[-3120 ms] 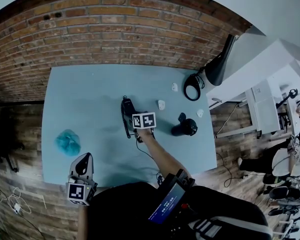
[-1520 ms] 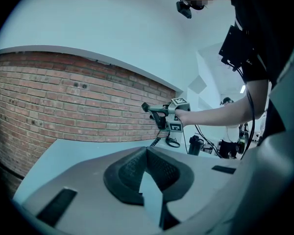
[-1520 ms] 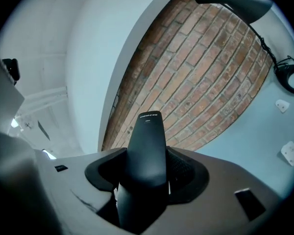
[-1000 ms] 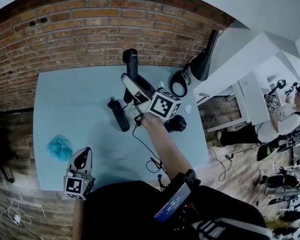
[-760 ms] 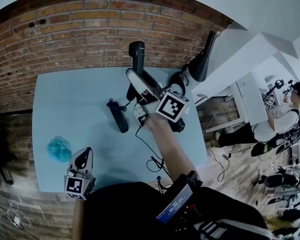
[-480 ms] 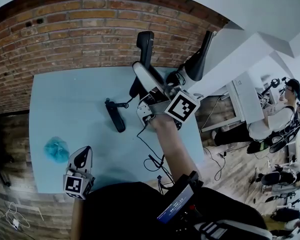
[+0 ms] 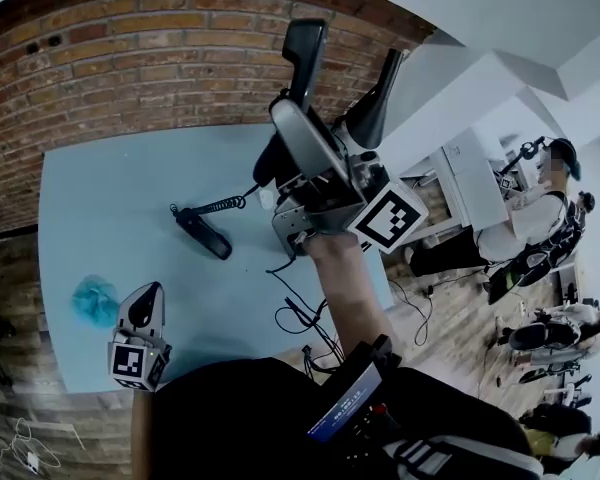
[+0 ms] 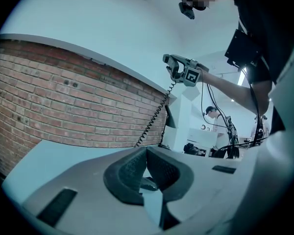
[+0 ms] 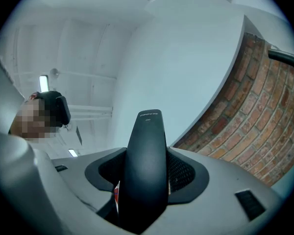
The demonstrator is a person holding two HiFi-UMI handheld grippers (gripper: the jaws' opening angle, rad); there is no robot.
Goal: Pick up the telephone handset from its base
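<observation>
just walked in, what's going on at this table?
The right claw grips the black telephone handset, held high above the blue table, clear of its base. A coiled cord runs from the base up toward it. The left claw hangs shut and empty near the table's near edge.

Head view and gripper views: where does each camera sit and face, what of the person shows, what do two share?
Head view: on the head, facing down at the table; right forearm, left gripper, right gripper.
Left gripper view: behind shut jaws, level toward the wall; torso, right arm.
Right gripper view: behind the jaws, upward past the held handset; head at left.
Shared: head and right gripper views show the handset.
</observation>
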